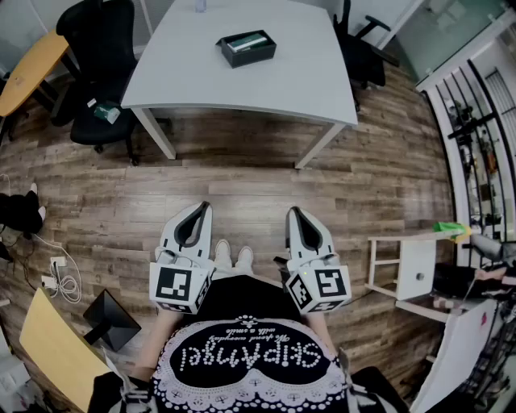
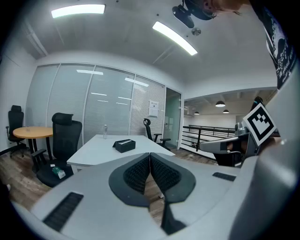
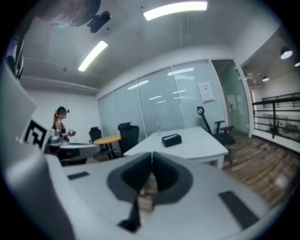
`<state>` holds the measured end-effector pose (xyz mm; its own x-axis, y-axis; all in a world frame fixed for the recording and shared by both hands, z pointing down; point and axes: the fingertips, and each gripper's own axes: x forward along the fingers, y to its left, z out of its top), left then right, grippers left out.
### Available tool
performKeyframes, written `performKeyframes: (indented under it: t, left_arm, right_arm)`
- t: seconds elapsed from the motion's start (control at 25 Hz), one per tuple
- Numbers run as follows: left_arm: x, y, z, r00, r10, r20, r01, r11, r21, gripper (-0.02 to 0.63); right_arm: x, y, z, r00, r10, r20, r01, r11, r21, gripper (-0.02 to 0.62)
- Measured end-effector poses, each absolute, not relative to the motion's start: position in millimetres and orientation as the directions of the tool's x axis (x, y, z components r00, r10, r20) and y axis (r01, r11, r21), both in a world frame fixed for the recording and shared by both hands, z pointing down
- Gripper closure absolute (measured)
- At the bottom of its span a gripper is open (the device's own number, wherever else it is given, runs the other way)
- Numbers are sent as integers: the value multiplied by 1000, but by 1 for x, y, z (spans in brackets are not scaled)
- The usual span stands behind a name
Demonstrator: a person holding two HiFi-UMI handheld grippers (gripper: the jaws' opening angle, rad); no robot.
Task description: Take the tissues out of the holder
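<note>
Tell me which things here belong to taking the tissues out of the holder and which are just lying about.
Job: tissue holder with tissues, on the white table; left tool and right tool, both shut and empty.
Lying about: black office chair, round wooden table, floor cables, white shelf unit.

The table [image 1: 193,73]'s far end and a bottle [image 1: 199,5] are cut off by the head view's top edge. What fills the holder [image 1: 247,47] is too small to tell (only a pale strip shows).

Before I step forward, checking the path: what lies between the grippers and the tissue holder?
Head view shows bare wood floor, then white tabletop up to the holder.
</note>
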<state>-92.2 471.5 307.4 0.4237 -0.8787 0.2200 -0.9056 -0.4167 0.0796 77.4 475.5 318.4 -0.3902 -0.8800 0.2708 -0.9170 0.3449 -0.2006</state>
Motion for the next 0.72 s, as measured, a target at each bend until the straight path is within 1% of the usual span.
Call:
performKeyframes:
  t: [0.44, 0.72]
  left_arm:
    - [-100, 466, 310, 425, -882, 204, -905, -413, 98, 583]
    - [-94, 464, 308, 427, -880, 207, -904, -414, 104, 583]
  right_arm:
    - [65, 468, 316, -401, -885, 239, -914, 366, -177, 561]
    - [69, 467, 314, -405, -882, 241, -912, 371, -173, 561]
